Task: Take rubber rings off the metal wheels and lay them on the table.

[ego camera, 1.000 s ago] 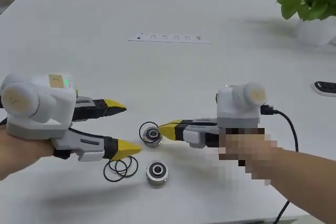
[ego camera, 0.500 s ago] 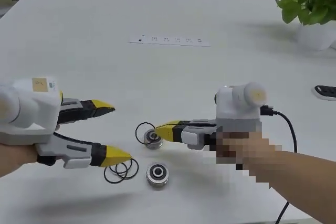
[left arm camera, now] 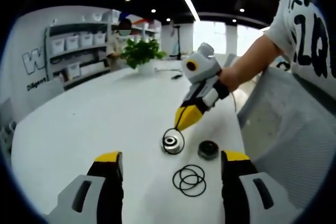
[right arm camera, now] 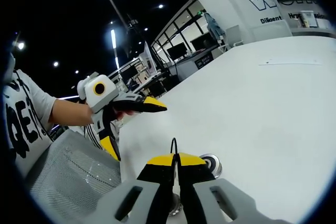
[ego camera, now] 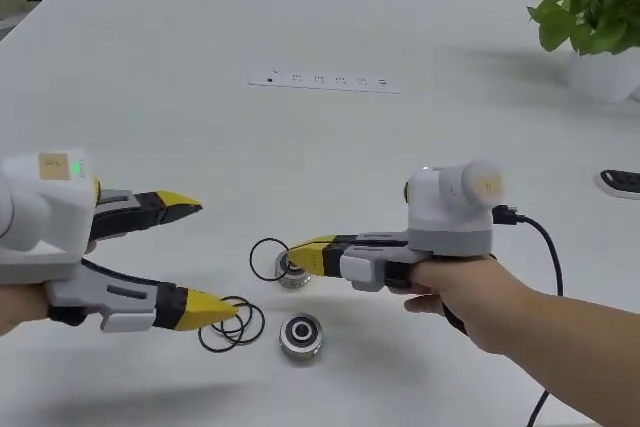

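Ring pinched at the wheel: the right gripper (ego camera: 300, 250) grips a thin black rubber ring (ego camera: 266, 259) beside a small round metal wheel (ego camera: 294, 271), lower centre of the head view.
Its yellow-tipped jaws are closed on the ring, whose loop lies left of that wheel and touches it. The left gripper (ego camera: 198, 255), lower left, has its jaws spread wide and empty, the lower tip at a heap of loose black rubber rings (ego camera: 232, 325) on the white table (ego camera: 300, 147). A second metal wheel (ego camera: 301, 335) sits just right of the heap.
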A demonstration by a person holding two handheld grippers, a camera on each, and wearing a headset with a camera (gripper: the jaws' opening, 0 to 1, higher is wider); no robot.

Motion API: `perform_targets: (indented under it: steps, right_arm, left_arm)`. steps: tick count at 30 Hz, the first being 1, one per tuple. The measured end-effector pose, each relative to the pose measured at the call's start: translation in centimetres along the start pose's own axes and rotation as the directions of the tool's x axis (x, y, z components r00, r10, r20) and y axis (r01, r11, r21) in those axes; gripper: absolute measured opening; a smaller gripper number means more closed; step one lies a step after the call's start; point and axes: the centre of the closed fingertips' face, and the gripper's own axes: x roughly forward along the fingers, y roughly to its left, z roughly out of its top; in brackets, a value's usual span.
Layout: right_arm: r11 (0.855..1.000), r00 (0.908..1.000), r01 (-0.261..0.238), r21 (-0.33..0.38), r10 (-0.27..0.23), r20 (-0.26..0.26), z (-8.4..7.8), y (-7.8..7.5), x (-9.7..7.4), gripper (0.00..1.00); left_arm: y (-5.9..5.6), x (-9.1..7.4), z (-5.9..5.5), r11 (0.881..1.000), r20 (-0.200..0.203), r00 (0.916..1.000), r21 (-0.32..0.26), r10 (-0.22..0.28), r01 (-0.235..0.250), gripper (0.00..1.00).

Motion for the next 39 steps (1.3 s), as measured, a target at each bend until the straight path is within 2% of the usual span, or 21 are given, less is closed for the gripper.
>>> perform_targets:
  steps: [5, 22, 25, 39]
  right_arm:
    - [1.000, 0.9999, -0.012, -0.001, 0.012, -0.004, 0.0, 0.5, 0.2, 0.00]
    - [0.998, 0.9977, -0.056, -0.012, 0.056, -0.038, -0.6, 1.9, 1.0, 0.00]
    - [0.998, 0.9971, -0.064, -0.013, 0.064, -0.042, -0.7, 2.1, 1.2, 0.00]
    - [0.995, 0.9933, -0.094, -0.016, 0.093, -0.069, -1.3, 3.2, 1.5, 0.00]
  left_arm:
    - [-0.3, -0.3, -0.3, 1.000, -0.006, 1.0000, 0.009, -0.004, 0.004, 0.80]
    - [-0.2, -1.1, -1.0, 1.000, -0.015, 0.9998, 0.006, 0.013, -0.013, 0.82]
    - [-0.3, -1.2, -1.3, 1.000, -0.027, 0.9996, 0.023, 0.010, -0.009, 0.83]
    - [-0.7, -1.6, -1.6, 1.000, -0.030, 0.9995, 0.021, 0.007, -0.006, 0.84]
